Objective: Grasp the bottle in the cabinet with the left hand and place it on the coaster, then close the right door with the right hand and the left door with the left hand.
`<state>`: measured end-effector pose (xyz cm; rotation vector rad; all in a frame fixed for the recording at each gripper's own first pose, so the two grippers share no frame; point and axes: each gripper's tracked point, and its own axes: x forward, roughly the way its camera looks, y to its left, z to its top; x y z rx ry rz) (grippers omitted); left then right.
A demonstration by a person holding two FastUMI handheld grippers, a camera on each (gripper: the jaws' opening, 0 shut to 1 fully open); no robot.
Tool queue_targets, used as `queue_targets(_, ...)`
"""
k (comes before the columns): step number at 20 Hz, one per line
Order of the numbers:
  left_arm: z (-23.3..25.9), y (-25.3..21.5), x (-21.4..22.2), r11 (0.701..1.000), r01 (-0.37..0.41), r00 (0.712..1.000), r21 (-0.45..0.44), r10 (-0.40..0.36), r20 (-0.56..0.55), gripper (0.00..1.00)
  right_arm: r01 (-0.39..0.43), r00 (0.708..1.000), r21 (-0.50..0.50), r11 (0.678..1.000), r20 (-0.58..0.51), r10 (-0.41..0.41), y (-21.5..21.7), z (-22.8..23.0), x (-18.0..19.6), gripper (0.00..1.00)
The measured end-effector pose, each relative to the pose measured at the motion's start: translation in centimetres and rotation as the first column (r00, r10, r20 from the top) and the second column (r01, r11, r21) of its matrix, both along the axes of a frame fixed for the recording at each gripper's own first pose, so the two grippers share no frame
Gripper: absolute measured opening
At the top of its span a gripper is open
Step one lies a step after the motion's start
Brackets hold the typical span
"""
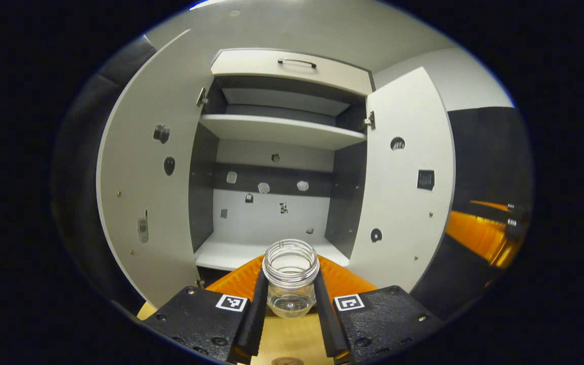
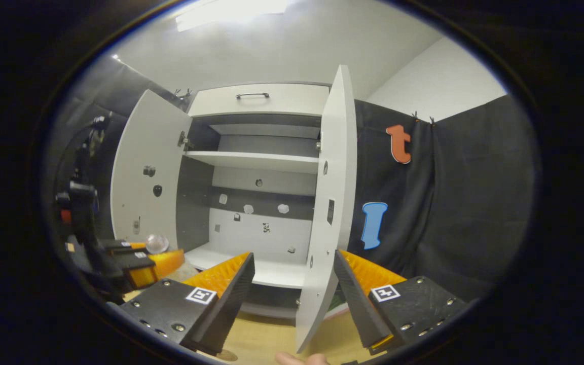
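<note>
Our left tongs point(image 1: 292, 304) are clamped on the bottle point(image 1: 291, 276), one finger pressing each side of the clear, lidless jar, which stands upright with its mouth up. It hangs just out in front of the cabinet point(image 1: 277, 132), over the wooden worktop point(image 1: 287, 339). At the near edge of the worktop, directly below the tongs and back toward us, we see a sliver of a round disc that we take to be the coaster point(image 1: 287, 361). So the coming move is down and slightly back, keeping the bottle's axis vertical.

Our right tongs point(image 2: 294, 299) are spread wide and hold nothing, with the edge of the right door point(image 2: 330, 213) standing between the fingers, so this hand is the nearer one for that door. The left door point(image 1: 145, 203) stands open beside the left hand.
</note>
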<state>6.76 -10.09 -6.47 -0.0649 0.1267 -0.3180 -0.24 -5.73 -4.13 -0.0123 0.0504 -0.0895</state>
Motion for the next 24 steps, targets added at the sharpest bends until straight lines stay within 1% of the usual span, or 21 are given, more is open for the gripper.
queue_targets(2, 1.7, -0.1, 0.6, 1.000, 0.004, 0.999, -0.021, -0.003, 0.035, 0.46, 0.000, 1.000, 0.001, 1.000, 0.002, 0.000, 0.1, 0.1, -0.2, 0.95)
queue_targets(3, 2.0, 0.1, 0.9, 1.000, 0.000, 0.999, -0.018, 0.001, 0.044, 0.48, 0.000, 1.000, 0.002, 1.000, 0.004, 0.000, 0.1, 0.2, -0.3, 0.95)
queue_targets(5, 2.2, 0.3, 1.2, 1.000, -0.006, 0.999, -0.006, 0.007, 0.050, 0.48, 0.003, 1.000, 0.002, 1.000, 0.007, -0.003, 0.0, 0.3, -0.5, 0.95)
queue_targets(8, 1.6, 0.5, 1.1, 1.000, -0.009, 0.999, -0.001, 0.009, 0.039, 0.46, 0.006, 1.000, 0.012, 1.000, 0.008, -0.006, -0.2, 0.4, -0.8, 0.95)
queue_targets(9, 1.3, 0.6, 1.0, 1.000, -0.010, 0.999, 0.000, 0.010, 0.032, 0.48, 0.008, 1.000, 0.017, 1.000, 0.010, -0.008, -0.2, 0.4, -0.8, 0.95)
queue_targets(11, 0.1, 0.7, 0.8, 1.000, -0.010, 1.000, 0.008, 0.010, 0.009, 0.48, 0.008, 1.000, 0.027, 1.000, 0.010, -0.009, -0.3, 0.4, -0.9, 0.95)
queue_targets(12, -0.7, 0.7, 0.7, 1.000, -0.004, 1.000, 0.009, 0.004, -0.007, 0.48, 0.007, 1.000, 0.032, 0.999, 0.010, -0.007, -0.3, 0.4, -0.8, 0.95)
queue_targets(13, -1.5, 0.7, 0.5, 1.000, 0.001, 1.000, 0.008, -0.001, -0.022, 0.46, 0.003, 1.000, 0.037, 0.999, 0.009, -0.004, -0.3, 0.5, -0.9, 0.95)
queue_targets(16, -4.9, 1.4, -0.1, 1.000, -0.005, 0.996, 0.009, 0.006, -0.087, 0.48, 0.000, 1.000, 0.045, 0.999, 0.018, -0.001, -0.3, 0.8, -1.1, 0.95)
queue_targets(17, -6.2, 1.5, -0.4, 1.000, -0.003, 0.994, 0.002, 0.003, -0.112, 0.51, -0.003, 1.000, 0.051, 0.999, 0.020, 0.002, -0.1, 0.8, -1.2, 0.95)
queue_targets(18, -7.6, 1.6, -0.7, 1.000, -0.003, 0.990, -0.002, 0.003, -0.139, 0.48, -0.007, 1.000, 0.058, 0.998, 0.019, 0.006, -0.1, 0.8, -1.3, 0.95)
queue_targets(19, -9.1, 1.9, -1.1, 1.000, -0.007, 0.985, 0.000, 0.007, -0.173, 0.48, -0.007, 1.000, 0.063, 0.998, 0.019, 0.006, -0.1, 0.8, -1.3, 0.95)
queue_targets(20, -10.8, 2.3, -1.6, 1.000, -0.014, 0.978, 0.006, 0.015, -0.207, 0.46, -0.006, 1.000, 0.065, 0.998, 0.019, 0.004, -0.1, 0.9, -1.4, 0.95)
queue_targets(22, -13.5, 2.7, -2.5, 1.000, -0.016, 0.969, 0.011, 0.018, -0.247, 0.51, -0.004, 1.000, 0.068, 0.998, 0.022, 0.003, -0.2, 0.9, -1.5, 0.95)
queue_targets(23, -14.7, 2.6, -2.8, 1.000, -0.006, 0.966, 0.007, 0.008, -0.258, 0.49, -0.006, 1.000, 0.070, 0.998, 0.021, 0.005, -0.2, 0.9, -1.5, 0.95)
queue_targets(24, -16.1, 2.5, -3.3, 1.000, 0.003, 0.961, 0.006, -0.002, -0.276, 0.49, -0.009, 1.000, 0.073, 0.997, 0.019, 0.008, -0.1, 0.9, -1.5, 0.95)
